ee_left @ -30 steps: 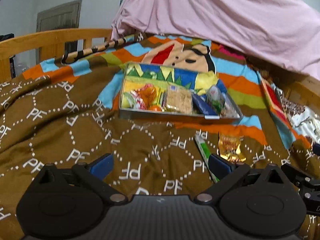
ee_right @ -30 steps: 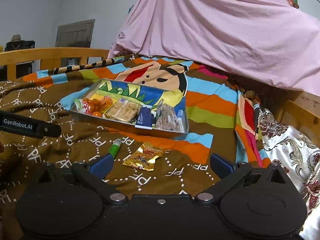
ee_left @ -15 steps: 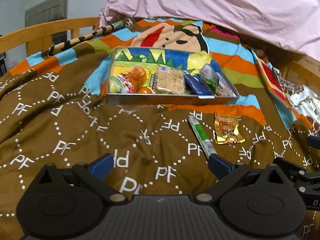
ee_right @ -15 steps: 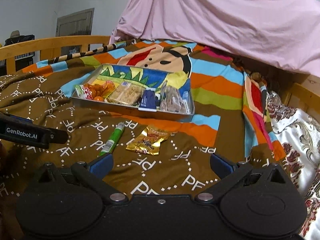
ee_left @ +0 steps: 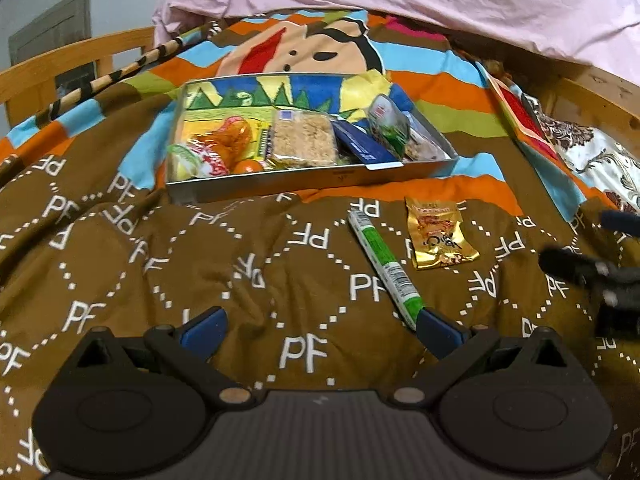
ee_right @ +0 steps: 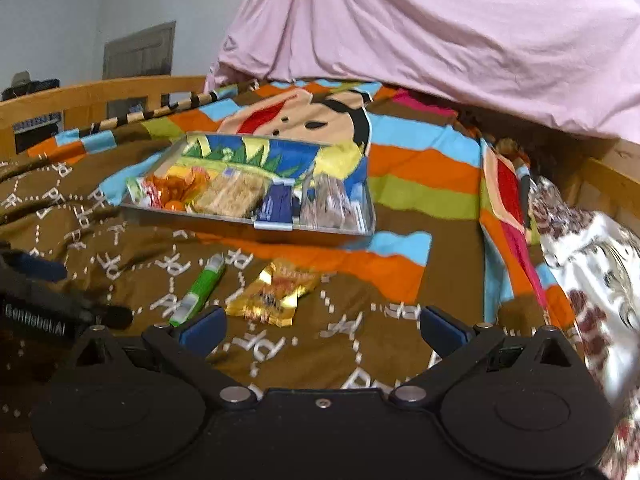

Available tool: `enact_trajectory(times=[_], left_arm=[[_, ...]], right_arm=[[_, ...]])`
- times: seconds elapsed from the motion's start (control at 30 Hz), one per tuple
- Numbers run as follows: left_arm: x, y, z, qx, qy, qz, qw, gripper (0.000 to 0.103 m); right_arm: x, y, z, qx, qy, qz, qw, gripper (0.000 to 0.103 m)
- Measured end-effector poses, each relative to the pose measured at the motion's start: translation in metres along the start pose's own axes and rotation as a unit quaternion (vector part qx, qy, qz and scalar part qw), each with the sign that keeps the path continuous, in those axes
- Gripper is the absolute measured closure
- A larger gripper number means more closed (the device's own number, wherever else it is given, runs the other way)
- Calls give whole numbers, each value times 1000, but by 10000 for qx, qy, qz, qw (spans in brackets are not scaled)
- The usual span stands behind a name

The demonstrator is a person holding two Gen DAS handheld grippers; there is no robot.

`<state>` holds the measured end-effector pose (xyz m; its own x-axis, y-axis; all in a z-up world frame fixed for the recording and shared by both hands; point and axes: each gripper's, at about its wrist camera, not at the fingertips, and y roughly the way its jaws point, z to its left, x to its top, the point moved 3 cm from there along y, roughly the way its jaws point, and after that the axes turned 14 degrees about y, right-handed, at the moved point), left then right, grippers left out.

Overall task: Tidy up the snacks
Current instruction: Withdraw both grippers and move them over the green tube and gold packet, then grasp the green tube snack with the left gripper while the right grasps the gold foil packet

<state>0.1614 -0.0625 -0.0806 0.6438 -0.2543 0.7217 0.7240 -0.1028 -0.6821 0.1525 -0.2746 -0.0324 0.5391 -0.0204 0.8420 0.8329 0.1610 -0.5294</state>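
Left wrist: green stick (ee_left: 382, 268) beside tool (ee_left: 320, 330).

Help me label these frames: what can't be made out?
- Green stick snack: its near end is hidden behind the left gripper fingertip; left view.
- Gold foil packet: print blurred; right view.
- Metal tray: snacks overlap, so contents underneath are hidden.
- Right gripper: blurred, cut off by the left view's edge.
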Motion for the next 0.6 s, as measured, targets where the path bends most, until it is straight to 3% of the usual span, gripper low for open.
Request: enact_trajectory(times=[0.27, 0.6], left_arm=[[13, 19, -7, -220, 220, 106, 9995, 0], [33, 39, -25, -515, 795, -47, 9955, 1]], right_arm=[[10, 43, -11, 248, -215, 182, 9993, 1], [12, 86, -34, 536, 378, 614, 9960, 1]])
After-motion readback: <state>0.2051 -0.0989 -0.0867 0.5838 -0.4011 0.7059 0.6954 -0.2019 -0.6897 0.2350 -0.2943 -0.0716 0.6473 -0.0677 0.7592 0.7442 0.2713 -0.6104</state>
